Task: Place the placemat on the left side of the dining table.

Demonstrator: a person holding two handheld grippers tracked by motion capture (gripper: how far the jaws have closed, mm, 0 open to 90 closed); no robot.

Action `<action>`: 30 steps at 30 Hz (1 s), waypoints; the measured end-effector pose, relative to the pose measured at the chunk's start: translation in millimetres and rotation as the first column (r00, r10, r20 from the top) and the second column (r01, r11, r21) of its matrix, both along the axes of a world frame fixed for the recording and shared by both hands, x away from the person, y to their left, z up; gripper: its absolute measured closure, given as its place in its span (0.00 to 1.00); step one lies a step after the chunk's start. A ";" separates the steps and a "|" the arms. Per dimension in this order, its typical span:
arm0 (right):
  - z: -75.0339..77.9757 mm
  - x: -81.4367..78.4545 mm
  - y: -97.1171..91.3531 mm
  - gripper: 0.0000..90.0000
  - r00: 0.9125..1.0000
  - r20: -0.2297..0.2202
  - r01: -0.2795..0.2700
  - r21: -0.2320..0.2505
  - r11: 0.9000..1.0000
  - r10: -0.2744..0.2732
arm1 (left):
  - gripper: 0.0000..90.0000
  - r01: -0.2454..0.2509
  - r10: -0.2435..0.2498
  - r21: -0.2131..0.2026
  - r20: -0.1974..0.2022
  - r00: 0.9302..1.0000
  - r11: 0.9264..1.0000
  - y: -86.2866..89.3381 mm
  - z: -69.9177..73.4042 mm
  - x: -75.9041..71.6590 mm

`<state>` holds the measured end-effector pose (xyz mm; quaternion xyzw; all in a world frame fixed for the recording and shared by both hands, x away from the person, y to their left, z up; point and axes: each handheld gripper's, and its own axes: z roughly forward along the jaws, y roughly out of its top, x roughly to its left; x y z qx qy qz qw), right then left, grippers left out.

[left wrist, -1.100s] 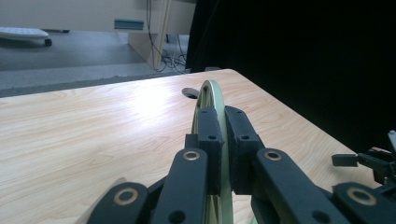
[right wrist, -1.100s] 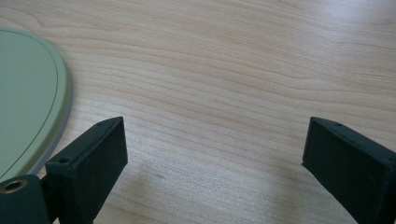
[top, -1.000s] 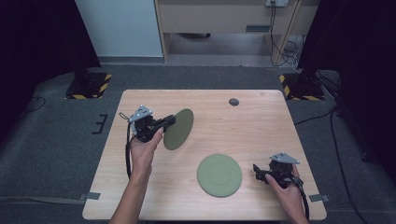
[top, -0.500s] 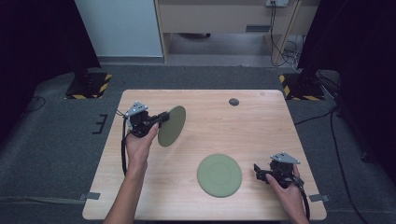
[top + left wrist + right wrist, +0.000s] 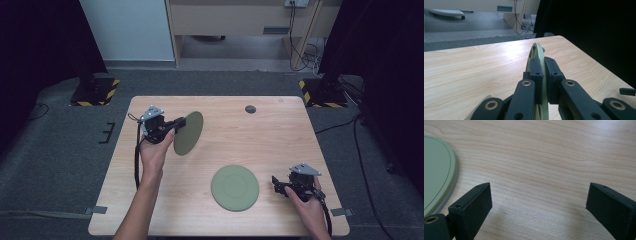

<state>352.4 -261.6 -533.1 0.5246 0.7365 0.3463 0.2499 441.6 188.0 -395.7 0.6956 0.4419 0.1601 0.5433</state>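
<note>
A small dark round object (image 5: 250, 109) near the far edge of the pale wooden table (image 5: 280, 135) is too small to identify. In the left gripper view, the tilted olive-green round plate (image 5: 534, 53) is seen edge-on — its lower part hidden behind the black jaws. In the right gripper view, the flat olive-green round plate (image 5: 435, 172) is cut off by the left edge — most of it unseen.

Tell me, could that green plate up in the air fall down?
It might. The left gripper pinches the lifted plate only at its rim, with the plate tipped up on edge above the table, so it could swing or slip out and drop. If it gets carried toward the flat plate, the two could clack together. The right gripper sits open next to that flat plate and could bump it.
</note>
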 end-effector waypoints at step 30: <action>-0.1 -0.8 0.4 0.07 1.000 -0.002 -0.009 -0.001 1.000 0.009 | 0.95 0.016 -0.014 0.048 -0.045 0.999 0.999 -38.8 -11.5 21.2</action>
